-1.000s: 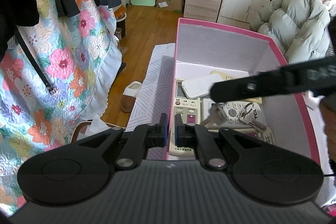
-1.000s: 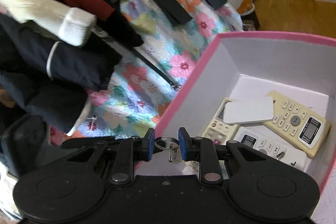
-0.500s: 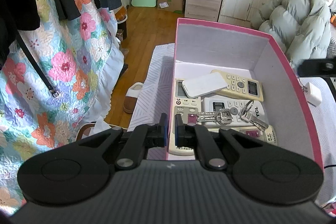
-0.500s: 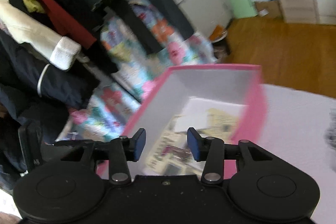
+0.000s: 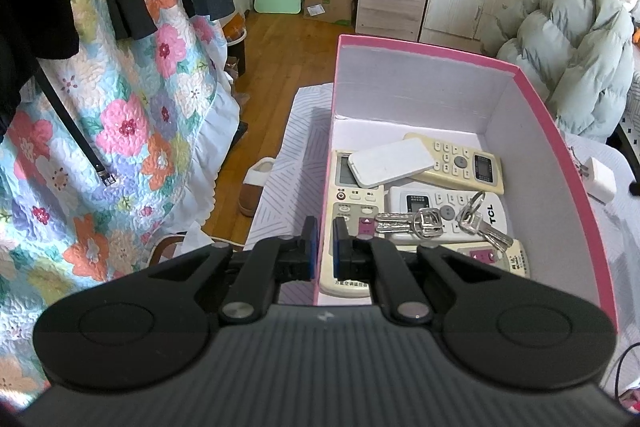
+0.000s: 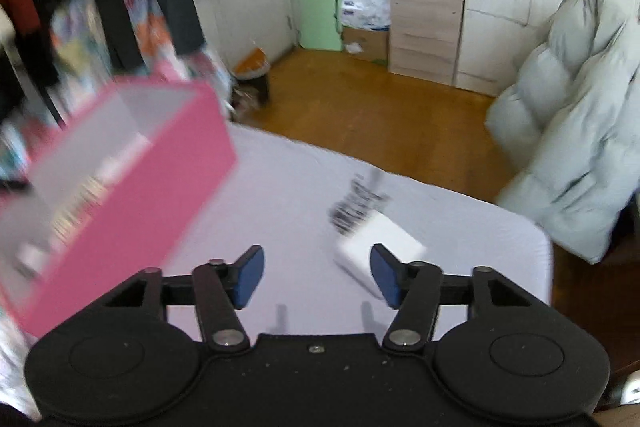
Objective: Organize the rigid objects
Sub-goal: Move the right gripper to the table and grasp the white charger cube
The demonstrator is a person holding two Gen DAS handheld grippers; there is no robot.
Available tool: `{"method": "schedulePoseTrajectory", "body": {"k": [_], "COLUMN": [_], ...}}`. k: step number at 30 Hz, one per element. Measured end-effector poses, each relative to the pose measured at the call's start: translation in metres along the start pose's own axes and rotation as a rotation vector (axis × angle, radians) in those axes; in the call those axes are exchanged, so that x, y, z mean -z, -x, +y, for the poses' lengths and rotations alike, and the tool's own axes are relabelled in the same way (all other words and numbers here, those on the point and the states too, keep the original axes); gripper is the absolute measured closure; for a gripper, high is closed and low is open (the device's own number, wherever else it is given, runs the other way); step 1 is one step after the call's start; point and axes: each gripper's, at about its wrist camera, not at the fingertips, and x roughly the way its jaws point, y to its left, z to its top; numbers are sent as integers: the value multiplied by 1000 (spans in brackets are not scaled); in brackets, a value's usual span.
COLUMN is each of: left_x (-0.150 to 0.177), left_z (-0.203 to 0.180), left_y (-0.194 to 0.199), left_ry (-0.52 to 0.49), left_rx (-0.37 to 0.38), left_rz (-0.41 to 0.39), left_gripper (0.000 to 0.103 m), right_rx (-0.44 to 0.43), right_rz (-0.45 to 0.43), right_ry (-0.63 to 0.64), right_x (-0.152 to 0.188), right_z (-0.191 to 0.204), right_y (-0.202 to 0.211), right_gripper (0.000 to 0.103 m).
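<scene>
Left gripper [image 5: 323, 247]: seen pressed together on the near-left wall of the pink box [image 5: 568, 163]; the thin wall is pinched between the blue pads, one pad outside and one inside.
Right gripper [image 6: 316, 275]: jaws are opening, spread wide, nothing between the pads; the view is blurred by motion.
White charger [image 6: 380, 247]: found lying on the lavender sheet [image 6: 288, 195] just ahead of the right finger, partly hidden behind it; no contact with the pads can be made out.
Dark striped thing [image 6: 360, 203]: smeared by blur just beyond the charger; it cannot be identified.
Pink box, right view: placed to the left of the open gripper, well apart from the charger.
Box contents: two bunches of keys [image 5: 404, 223] are laid on top of a white TCL remote [image 5: 448, 213]; a long white remote [image 5: 354, 223] is set along the left wall.
Further in: a cream remote [image 5: 460, 163] is lying across the far part, with a flat white slab [image 5: 390, 163] resting on it and on the long remote.
Near-right corner: another remote with pink buttons [image 5: 496, 259] is partly hidden by the gripper.
Beyond: a floral quilt [image 5: 120, 115] is hung at left, a grey puffer coat [image 5: 572, 47] is heaped at right, and a wooden floor [image 5: 280, 75] is seen behind.
</scene>
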Motion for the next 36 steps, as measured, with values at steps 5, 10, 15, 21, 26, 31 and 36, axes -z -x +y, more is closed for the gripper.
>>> {"method": "schedulePoseTrajectory", "body": {"k": [5,10,15,21,26,31,36], "left_x": [1,0,-1,-1,0,1,1], "left_z": [-1,-1,-1,-1,-1,-1,-1], "left_y": [0,0,0,-1,0,0,0], "left_ry": [-5,-8,-7,-7,-9,-8,-6], "left_rx": [-4,-1,-1,-4,-7,-7,-6], "left_rz": [1,6,5,5,7,5,6], "left_gripper": [98,98,98,98,98,98,98], "right_rx": [70,152,111,-23,2,3,-7], "right_rz": [78,87,116,115,102,47,36], "right_ry": [45,209,295,144,113,71,79], "right_x": [10,4,-5,-14,-8,-3,1], "right_z": [-16,-14,-29,-48,-35,-24,-9], "right_y": [-35,-65,-86,-96,-92,-75,-59], "right_gripper": [35,27,15,27,38,41,42]}}
